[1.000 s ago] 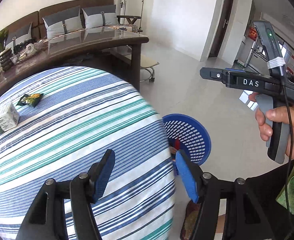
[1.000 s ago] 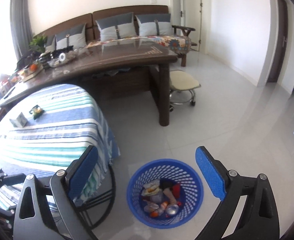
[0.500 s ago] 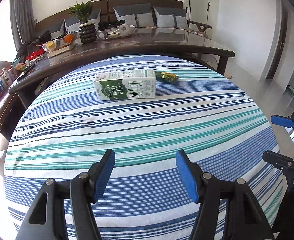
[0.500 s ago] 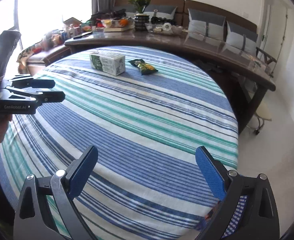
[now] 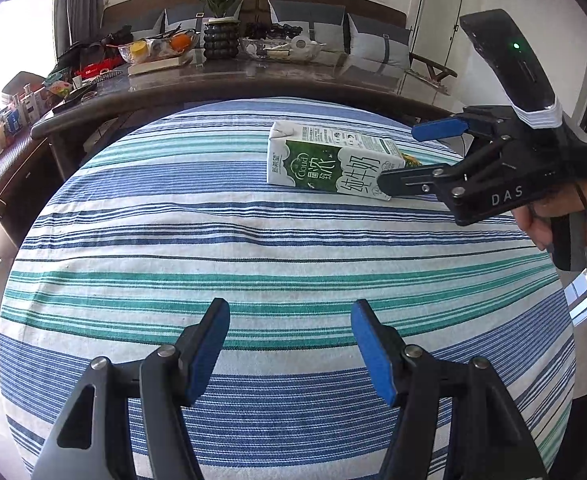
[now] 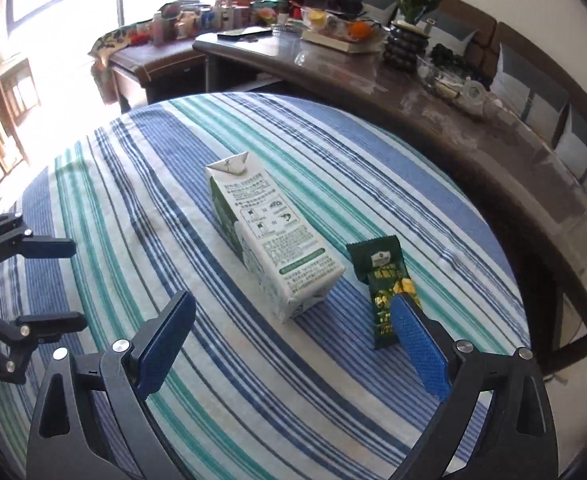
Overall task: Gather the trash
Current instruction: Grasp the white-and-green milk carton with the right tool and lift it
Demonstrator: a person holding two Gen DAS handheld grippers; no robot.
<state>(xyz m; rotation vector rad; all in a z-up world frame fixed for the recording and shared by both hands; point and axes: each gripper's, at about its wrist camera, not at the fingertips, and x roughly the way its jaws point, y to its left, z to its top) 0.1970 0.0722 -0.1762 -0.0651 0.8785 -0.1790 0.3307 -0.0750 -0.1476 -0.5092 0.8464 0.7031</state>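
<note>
- Round table with a blue, teal and white striped cloth (image 5: 253, 240), cluttered dark counter (image 5: 253, 76) behind it.
- White-and-green milk carton (image 6: 269, 244) lies on its side mid-table, a dark green snack wrapper (image 6: 385, 288) just beside it.
- Right gripper (image 6: 293, 340) hovers near the carton's end, jaws wide apart, empty.
- Left gripper (image 5: 289, 344) sits well back, also spread open, holding nothing.

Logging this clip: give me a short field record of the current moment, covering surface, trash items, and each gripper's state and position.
surface: round table with striped cloth
trash items: milk carton lying on its side; green snack wrapper beside it, apart
left gripper: jaws open, empty, over the near part of the cloth
right gripper: jaws open, empty, at the near end of the carton, not closed on it
bin: not in view
</note>
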